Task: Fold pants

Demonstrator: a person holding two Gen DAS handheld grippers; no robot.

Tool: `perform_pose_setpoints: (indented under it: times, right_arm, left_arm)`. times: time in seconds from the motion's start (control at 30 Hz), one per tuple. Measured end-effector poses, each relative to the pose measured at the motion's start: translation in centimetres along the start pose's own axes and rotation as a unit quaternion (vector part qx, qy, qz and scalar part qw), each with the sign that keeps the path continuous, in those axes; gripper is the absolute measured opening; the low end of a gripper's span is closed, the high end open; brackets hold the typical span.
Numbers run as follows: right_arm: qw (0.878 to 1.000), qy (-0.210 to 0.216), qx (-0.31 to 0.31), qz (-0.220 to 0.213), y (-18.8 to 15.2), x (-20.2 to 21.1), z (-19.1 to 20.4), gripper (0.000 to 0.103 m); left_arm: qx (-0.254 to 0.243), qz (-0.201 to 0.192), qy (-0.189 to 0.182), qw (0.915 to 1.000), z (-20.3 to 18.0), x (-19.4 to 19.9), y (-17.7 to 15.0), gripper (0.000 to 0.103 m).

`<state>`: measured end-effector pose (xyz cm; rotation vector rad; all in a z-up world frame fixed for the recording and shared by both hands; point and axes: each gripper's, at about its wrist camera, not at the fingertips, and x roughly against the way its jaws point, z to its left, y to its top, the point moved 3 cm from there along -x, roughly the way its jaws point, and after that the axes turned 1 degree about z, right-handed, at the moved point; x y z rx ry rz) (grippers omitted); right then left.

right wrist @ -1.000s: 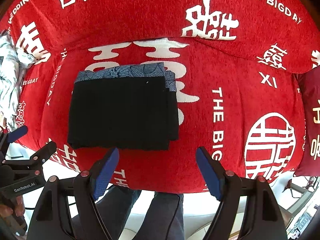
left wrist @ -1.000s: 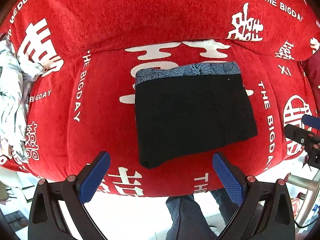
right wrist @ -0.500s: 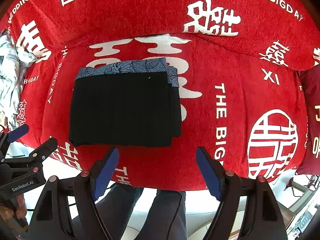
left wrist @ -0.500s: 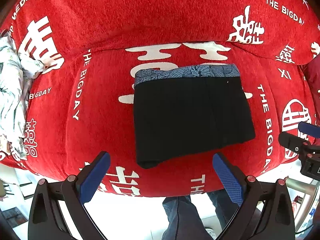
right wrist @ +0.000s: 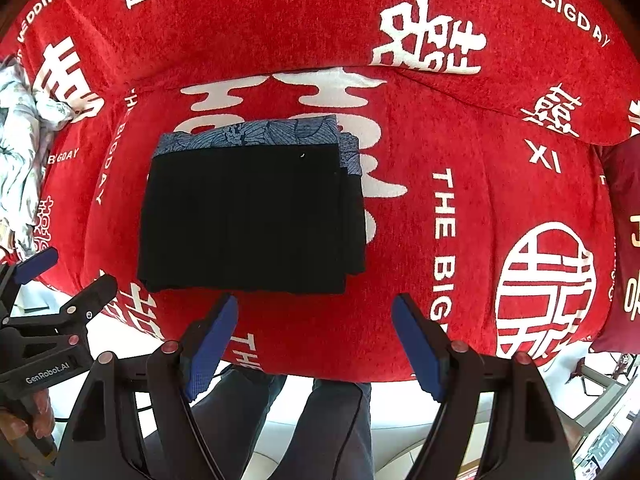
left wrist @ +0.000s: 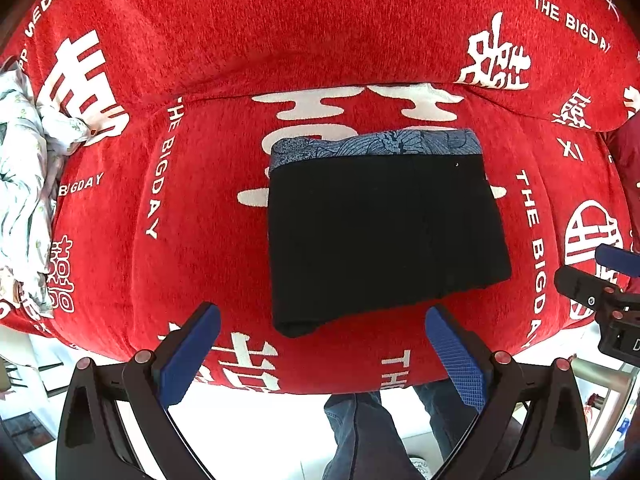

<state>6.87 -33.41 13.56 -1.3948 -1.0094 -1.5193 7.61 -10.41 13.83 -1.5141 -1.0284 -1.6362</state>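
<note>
Left wrist view shows my left gripper (left wrist: 322, 332) spread wide and empty, my right gripper (right wrist: 314, 322) likewise, both above the black pants (left wrist: 380, 236) lying folded on the red sofa cover (left wrist: 160, 200), so I judge folding done, leaving only a tidy-up.

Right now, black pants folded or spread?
Folded: the black pants form a compact rectangle with stacked layers at the edge, lying on the red sofa cover.

Folded black pants (right wrist: 252, 224), blue patterned waistband at far edge, flat on red printed sofa cover (right wrist: 460, 208). Right gripper (right wrist: 314, 320) hovers above, jaws wide apart, empty.
</note>
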Motion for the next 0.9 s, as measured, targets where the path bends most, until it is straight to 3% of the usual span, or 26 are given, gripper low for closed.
perform_pose_setpoints:
  times: [0.4,0.73,0.9]
  right_arm:
    - [1.0,0.001,0.009,0.005,0.25,-0.19,0.41,0.082]
    - [1.0,0.001,0.012,0.008,0.31,-0.41,0.52,0.082]
    - [1.0,0.001,0.009,0.007,0.31,-0.47,0.47,0.082]
  left_arm:
    - [0.008,-0.002,-0.002,1.0,0.01,0.02,0.46,0.103]
    - [0.027,0.001,-0.027,0.9993,-0.07,-0.24,0.19,0.103]
    - [0.01,-0.011,-0.021,0.9997,-0.48,0.07,0.15,0.103]
